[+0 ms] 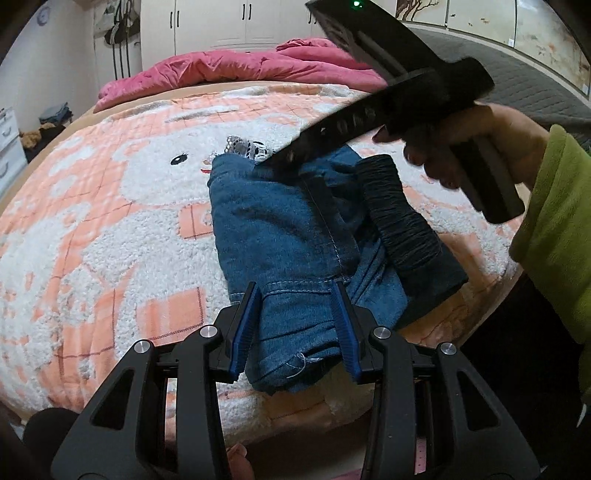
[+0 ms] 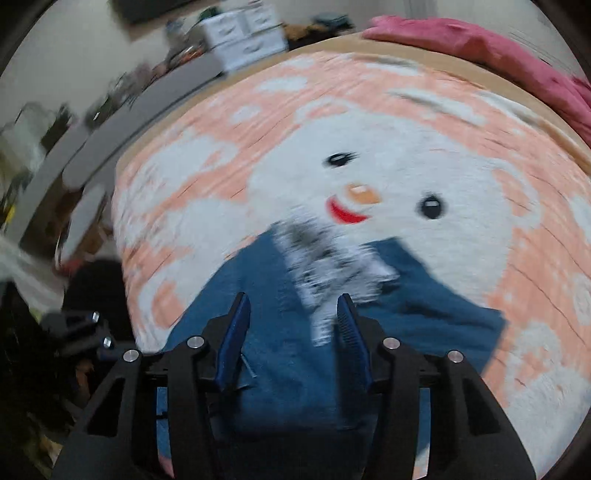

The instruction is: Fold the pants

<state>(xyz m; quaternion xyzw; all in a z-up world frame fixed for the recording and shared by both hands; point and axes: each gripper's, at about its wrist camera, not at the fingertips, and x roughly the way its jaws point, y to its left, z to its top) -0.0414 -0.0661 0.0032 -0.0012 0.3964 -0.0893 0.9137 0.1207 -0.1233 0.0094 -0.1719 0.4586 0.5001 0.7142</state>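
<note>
Jeans (image 1: 288, 236) lie bunched on the snowman blanket (image 1: 110, 221), soft, floppy, a bit heavy, best grabbed by the hem that the left gripper (image 1: 295, 332) pinches, while the right gripper (image 2: 291, 339) hangs open above them.

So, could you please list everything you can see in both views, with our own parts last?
Pants: one, blue denim, folded on the blanket near the bed's front edge.
Lace trim: one, white-grey, at the pants' far end.
Blanket: one, peach and white, covering the bed.
Quilt: one, pink, bunched at the bed's far side.
Wardrobe: one, white, behind the bed.
Drawer unit: one, white, beside the bed.
Left tool: black with blue pads, astride the pants' near hem.
Right tool: same, above the pants.
Hand: green sleeve, holding the right tool.
</note>
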